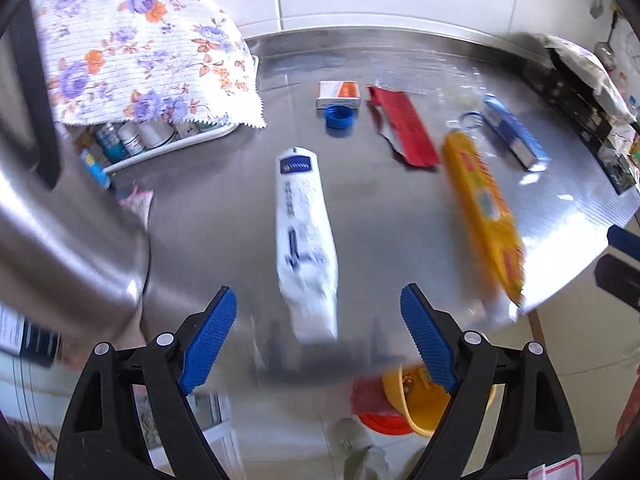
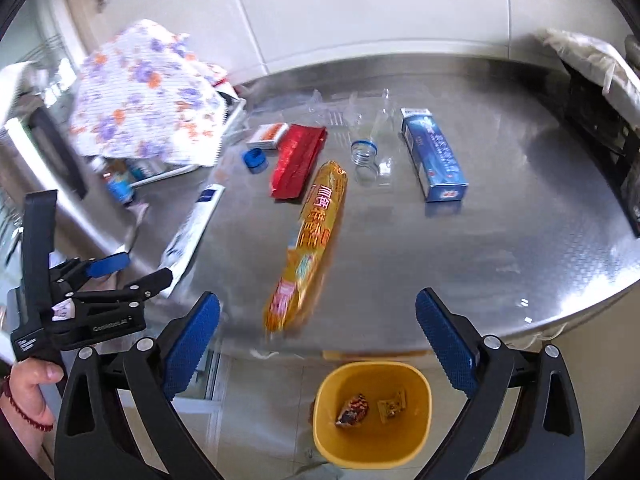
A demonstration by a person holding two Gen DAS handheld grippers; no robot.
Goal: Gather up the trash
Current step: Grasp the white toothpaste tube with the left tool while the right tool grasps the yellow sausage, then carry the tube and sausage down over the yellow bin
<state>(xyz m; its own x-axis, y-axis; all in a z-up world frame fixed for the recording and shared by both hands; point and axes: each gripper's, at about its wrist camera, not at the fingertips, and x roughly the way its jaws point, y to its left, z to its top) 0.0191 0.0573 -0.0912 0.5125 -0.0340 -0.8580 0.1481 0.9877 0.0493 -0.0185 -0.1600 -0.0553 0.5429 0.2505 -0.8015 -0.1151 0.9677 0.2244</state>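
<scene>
While two wrappers (image 2: 370,406) already lie in the yellow bin (image 2: 332,452) below the counter (image 2: 500,280) edge, barely begun. Left on top: white tube (image 1: 306,240), yellow packet (image 2: 310,240), red wrapper (image 2: 296,164), blue box (image 2: 434,160), clear bottle (image 2: 370,152), blue cap (image 2: 254,158). Left gripper (image 1: 318,336) and right gripper (image 2: 318,344) spread wide, holding nothing.

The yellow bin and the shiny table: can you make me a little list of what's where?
surface: shiny steel table
bin: yellow plastic bin on the floor below the table's near edge, two wrappers inside
on table: long yellow snack pack, red foil pouch, blue carton, white tube, blue bottle cap, clear plastic bottle
left gripper: open, empty
right gripper: open, empty
</scene>
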